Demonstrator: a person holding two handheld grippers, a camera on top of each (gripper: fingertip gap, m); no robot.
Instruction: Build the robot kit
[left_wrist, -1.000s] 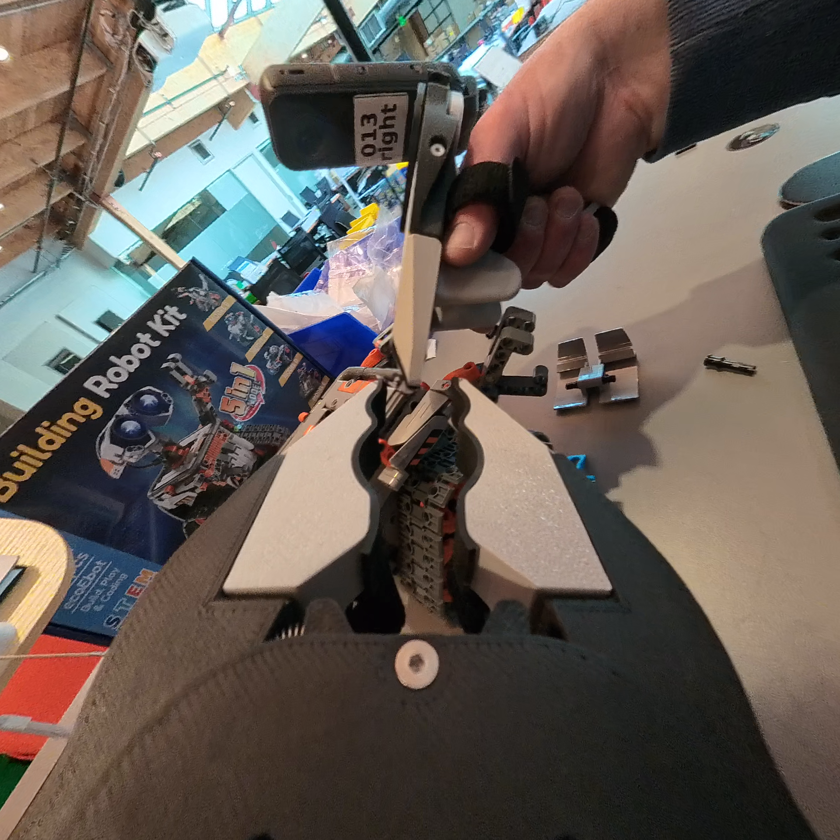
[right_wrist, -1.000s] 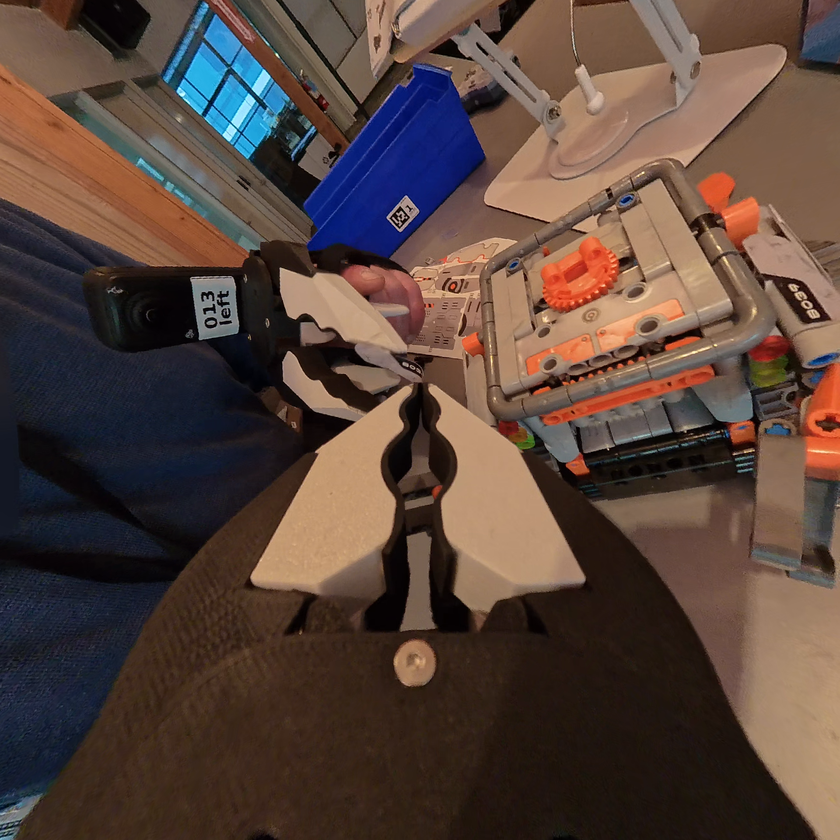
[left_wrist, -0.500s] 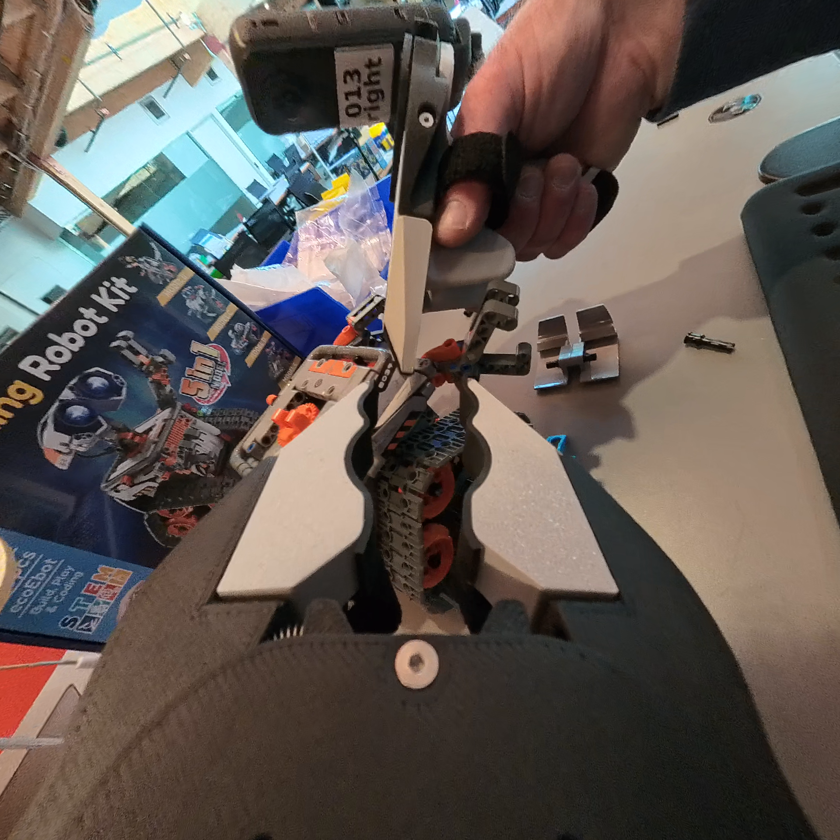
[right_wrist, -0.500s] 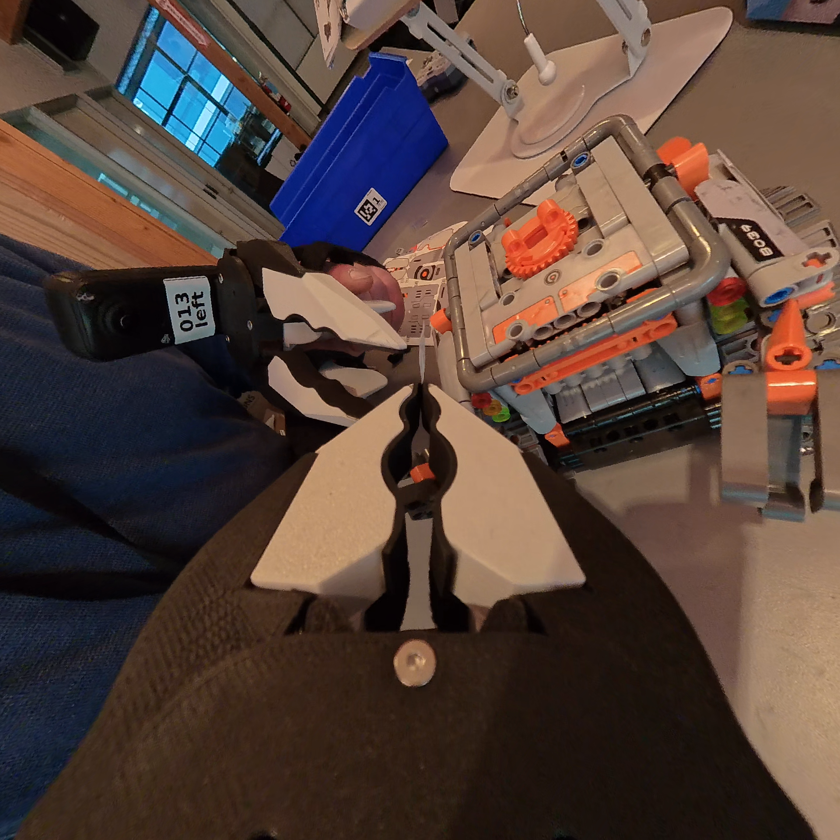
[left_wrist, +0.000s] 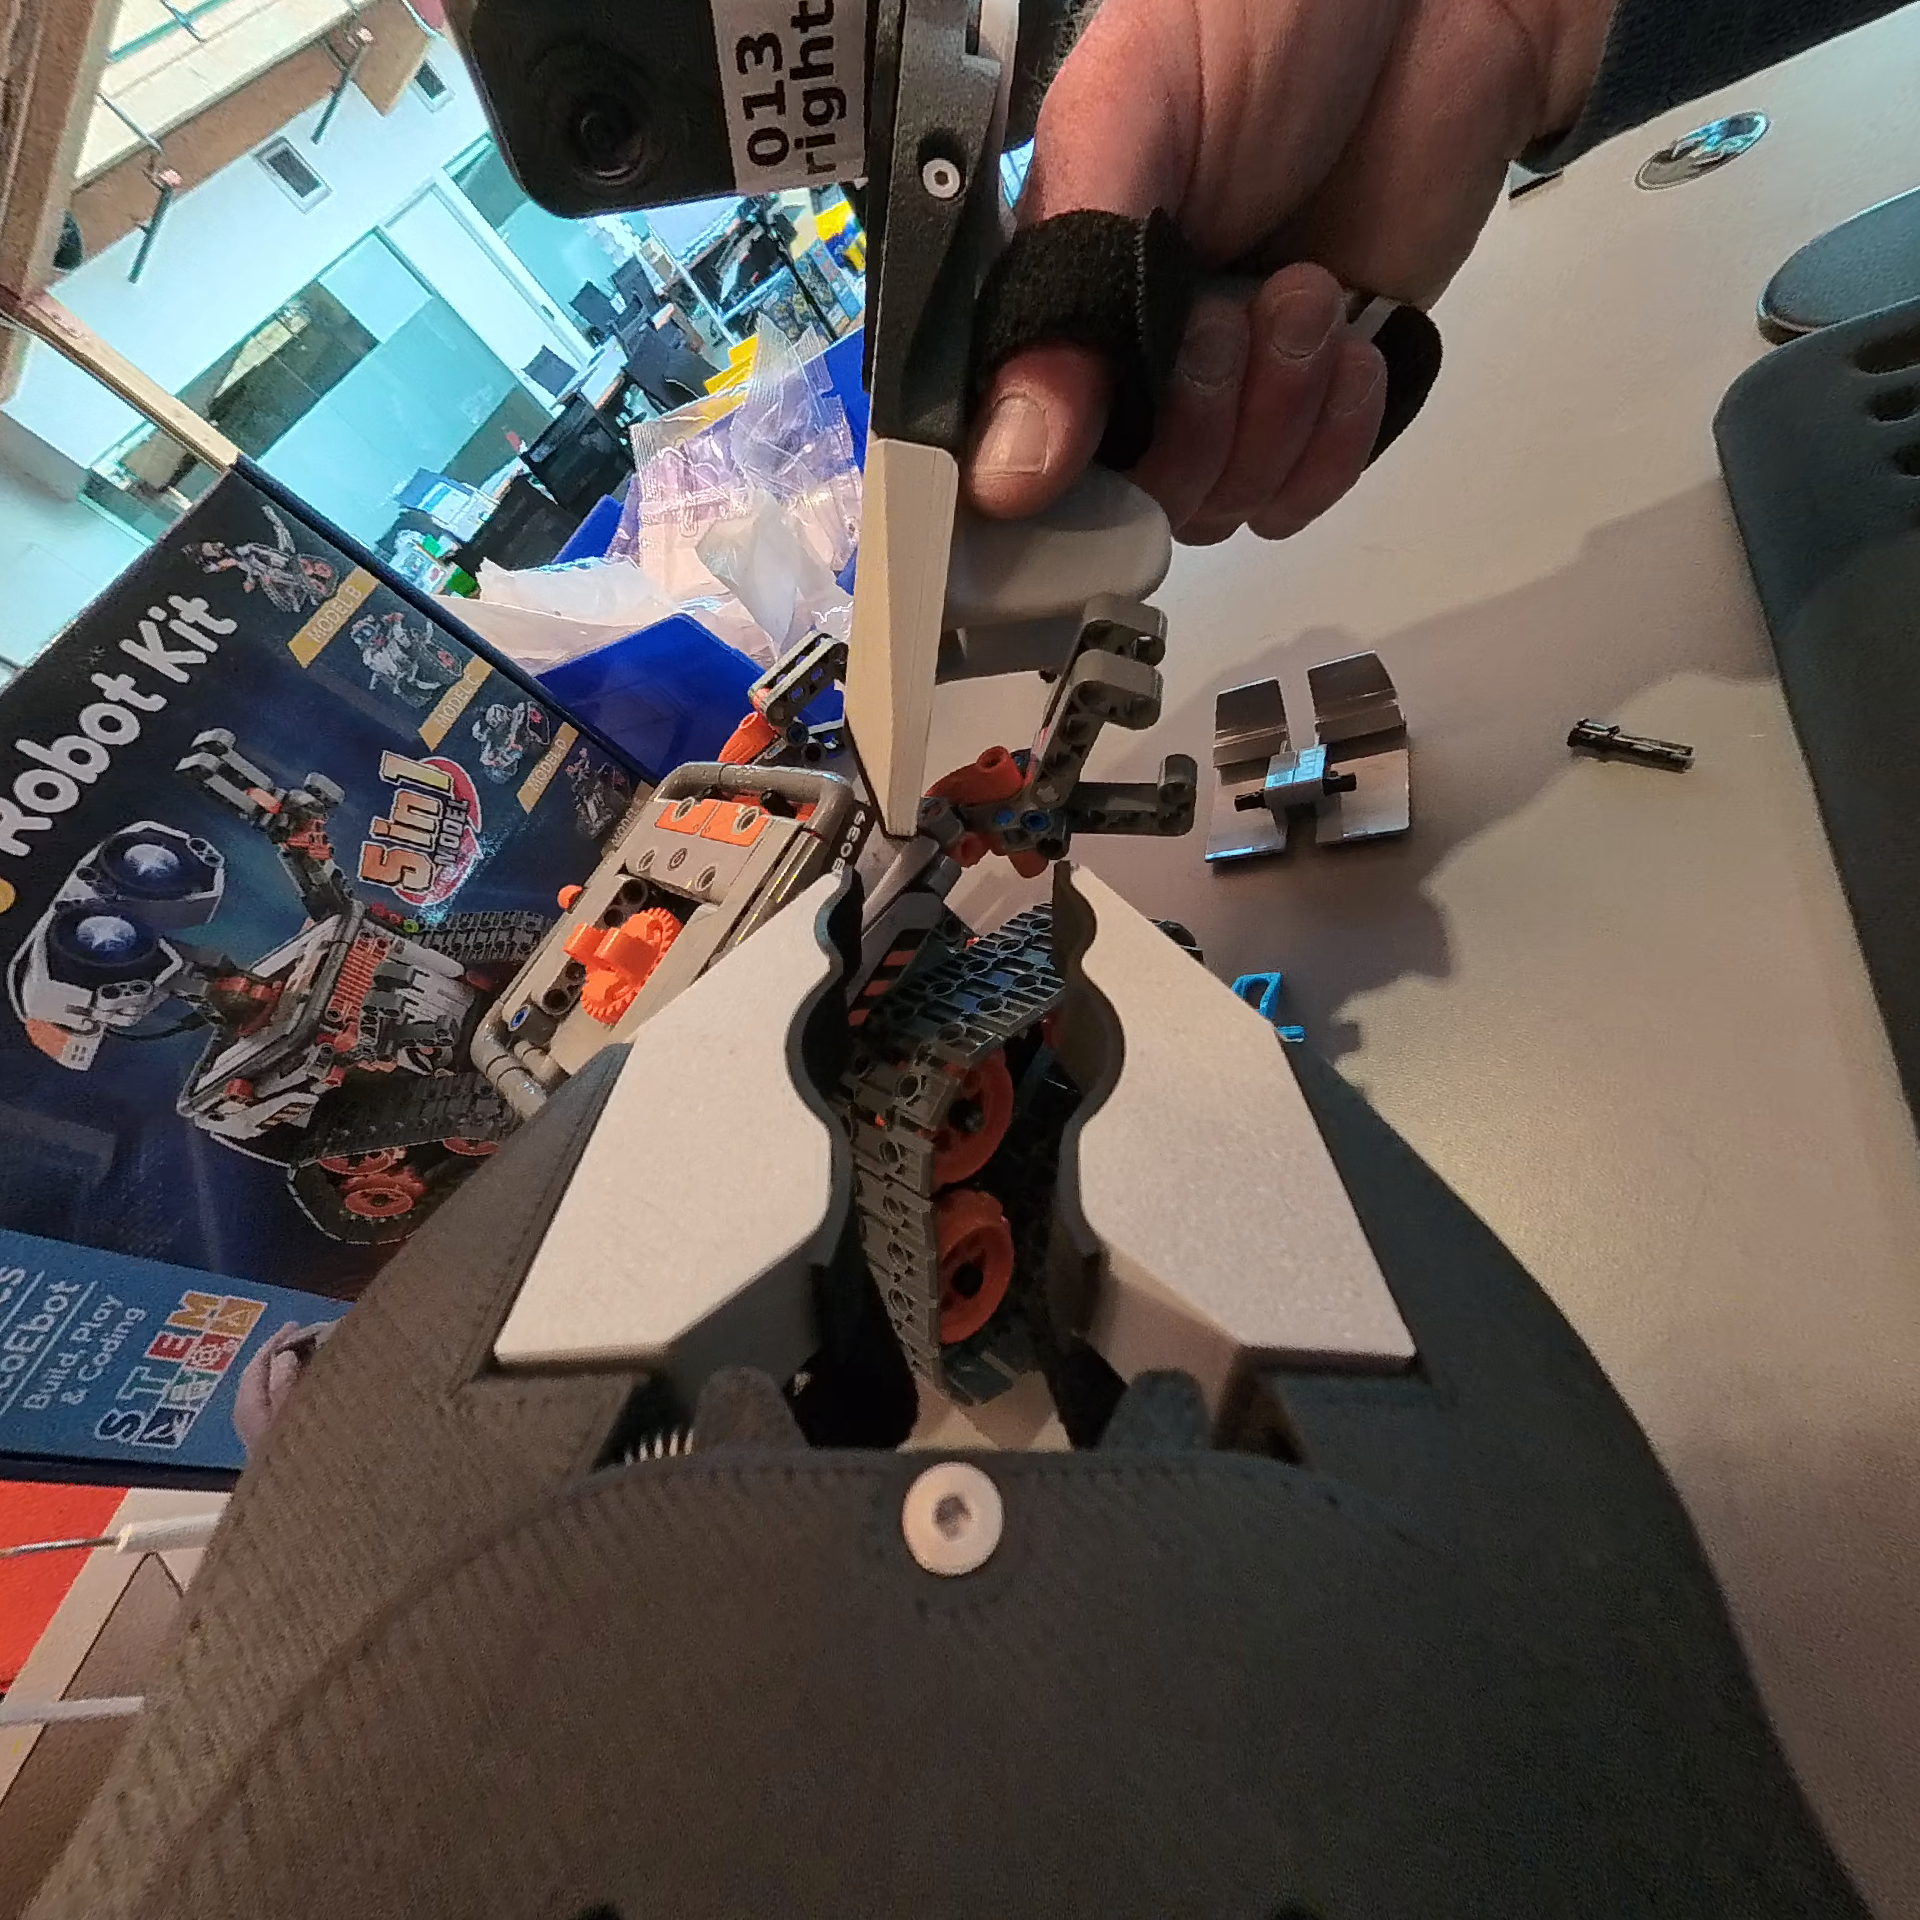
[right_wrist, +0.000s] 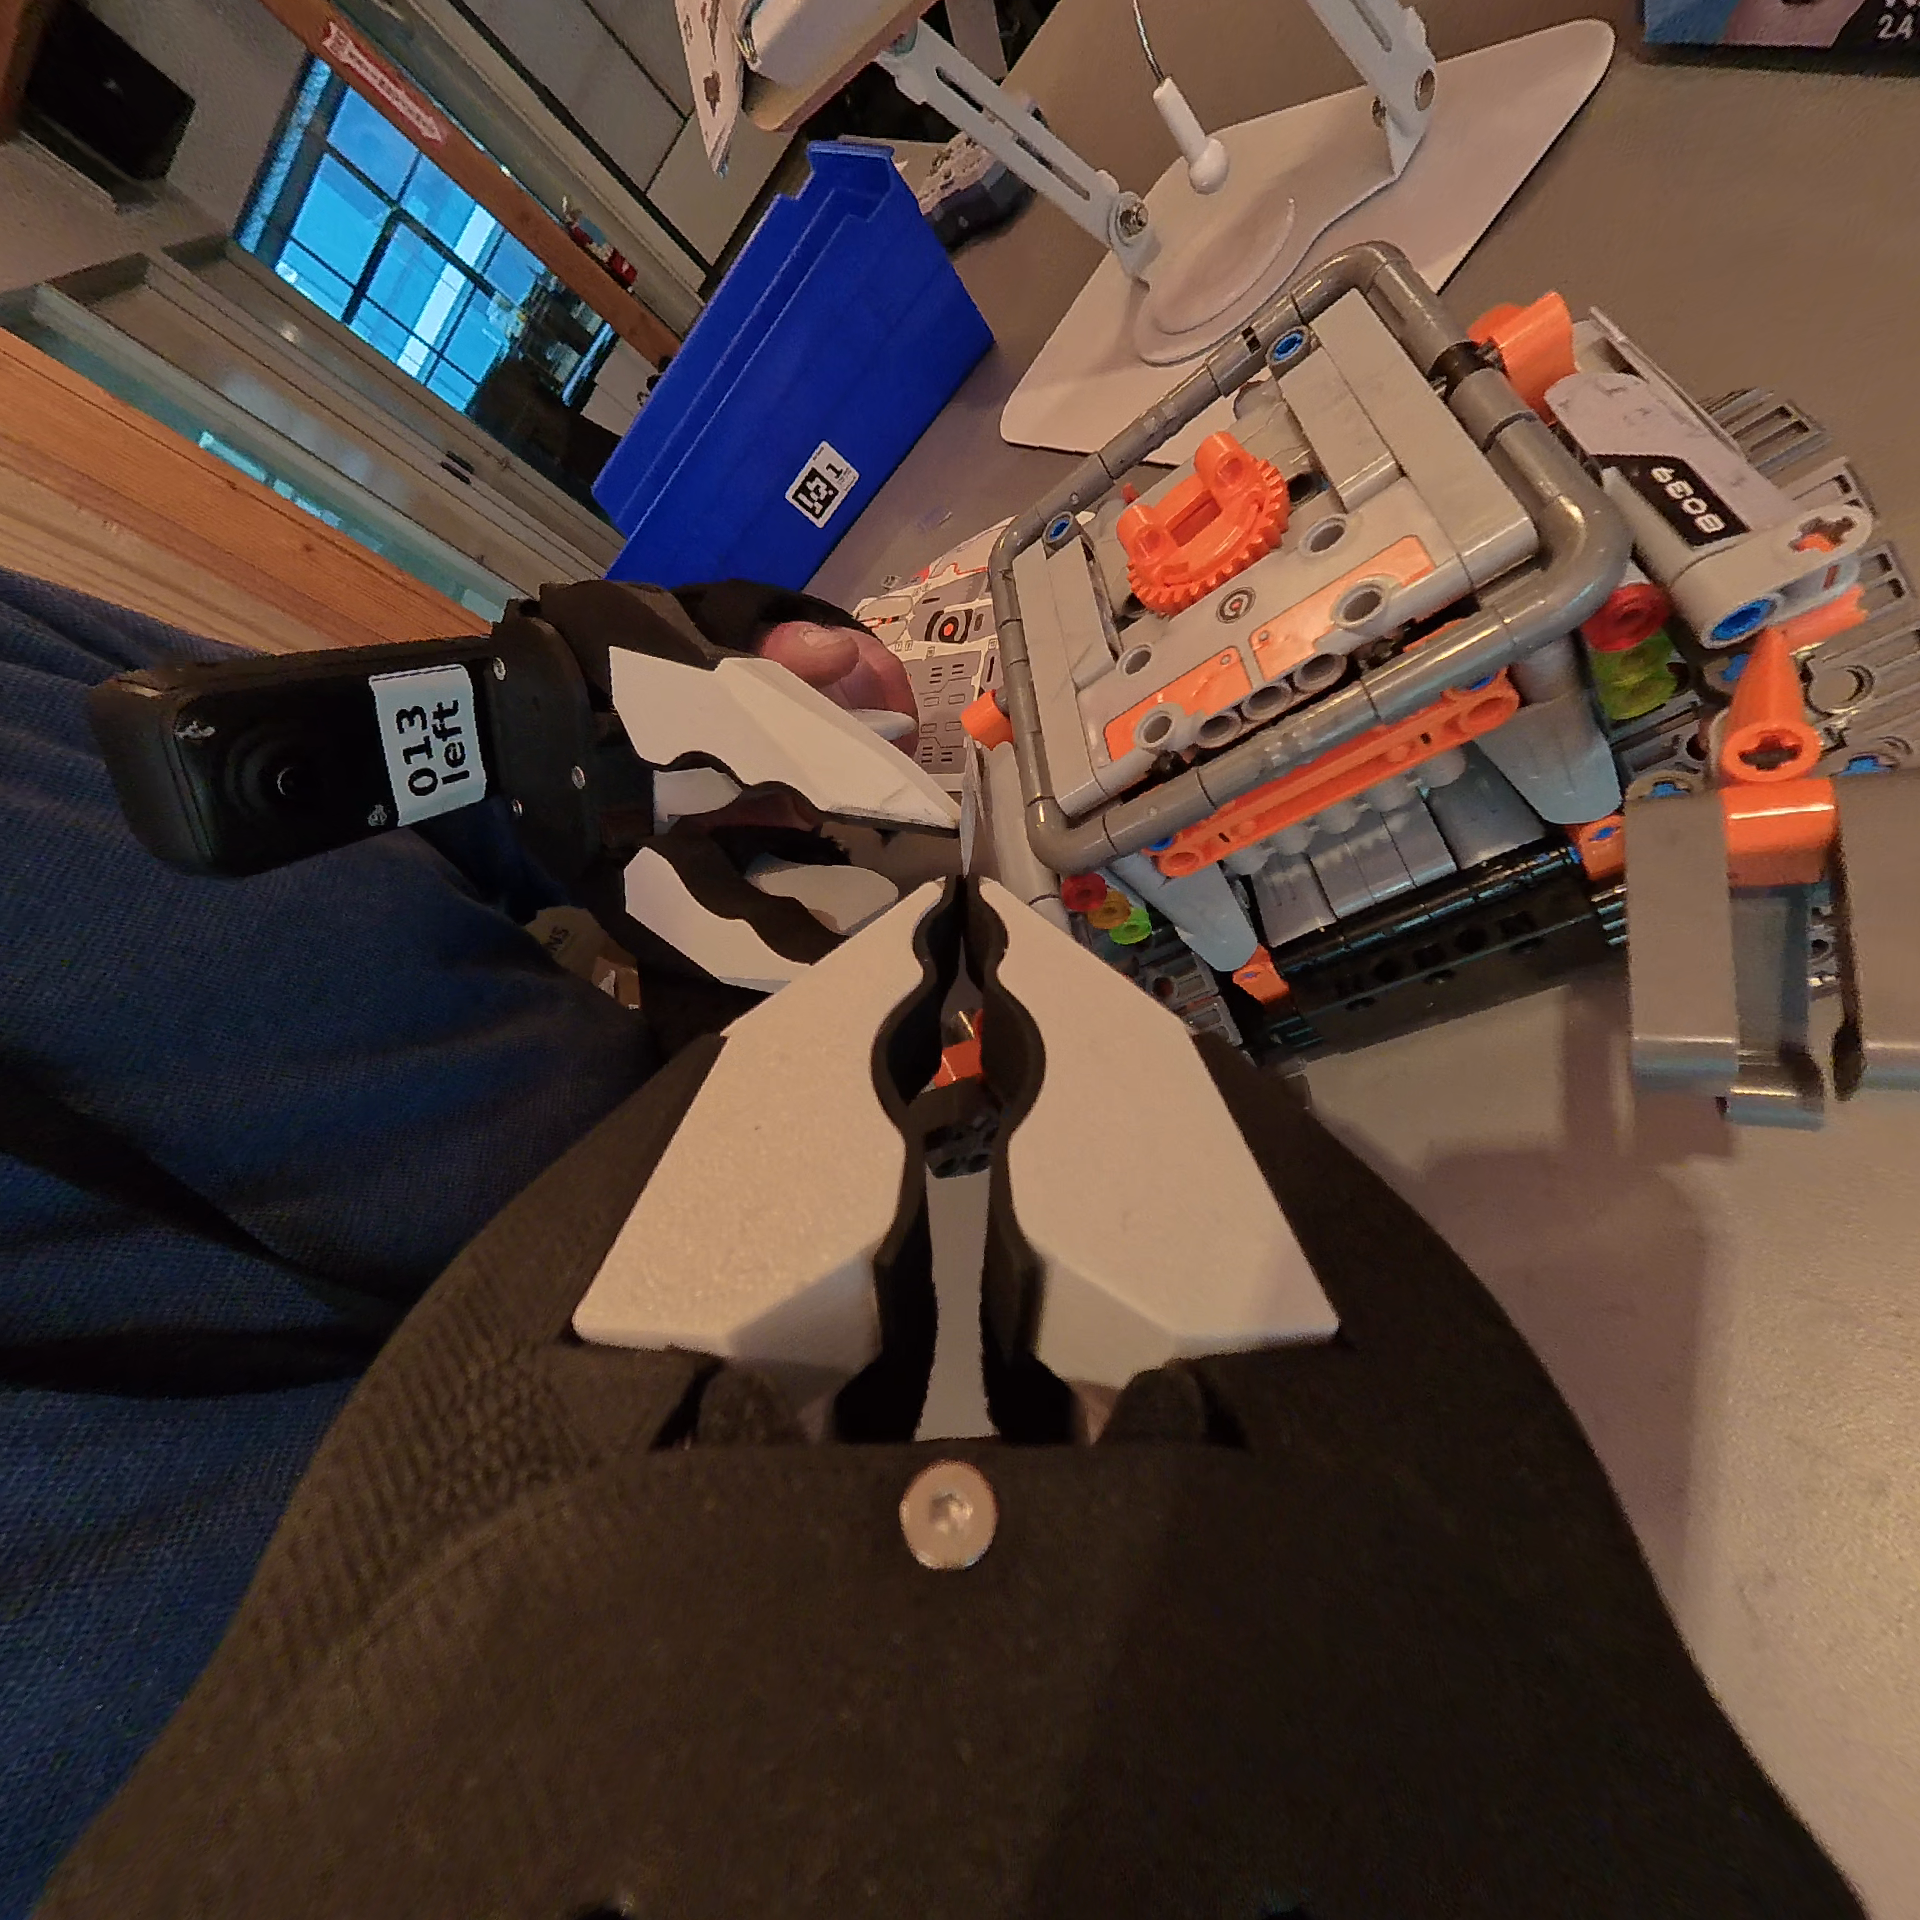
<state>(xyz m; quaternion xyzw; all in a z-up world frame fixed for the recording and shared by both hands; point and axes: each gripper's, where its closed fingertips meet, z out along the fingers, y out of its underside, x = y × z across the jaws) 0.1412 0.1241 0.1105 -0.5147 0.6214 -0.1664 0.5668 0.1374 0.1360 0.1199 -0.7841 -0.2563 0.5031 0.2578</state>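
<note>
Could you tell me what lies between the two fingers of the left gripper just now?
In the left wrist view, the model's grey track with its orange wheels lies between the left gripper's fingers.

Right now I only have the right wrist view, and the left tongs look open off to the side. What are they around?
Observer: In the left wrist view the left tongs are open and straddle the toy robot's grey track. Two orange wheels show between the fingers. I cannot tell whether the fingers touch the track.
Operator: Anything loose on the far side of the toy?
Observer: A small black pin lies alone on the table, well clear of the toy.
Operator: What is in the blue bin?
Observer: Clear plastic bags are piled in the blue bin.
</note>
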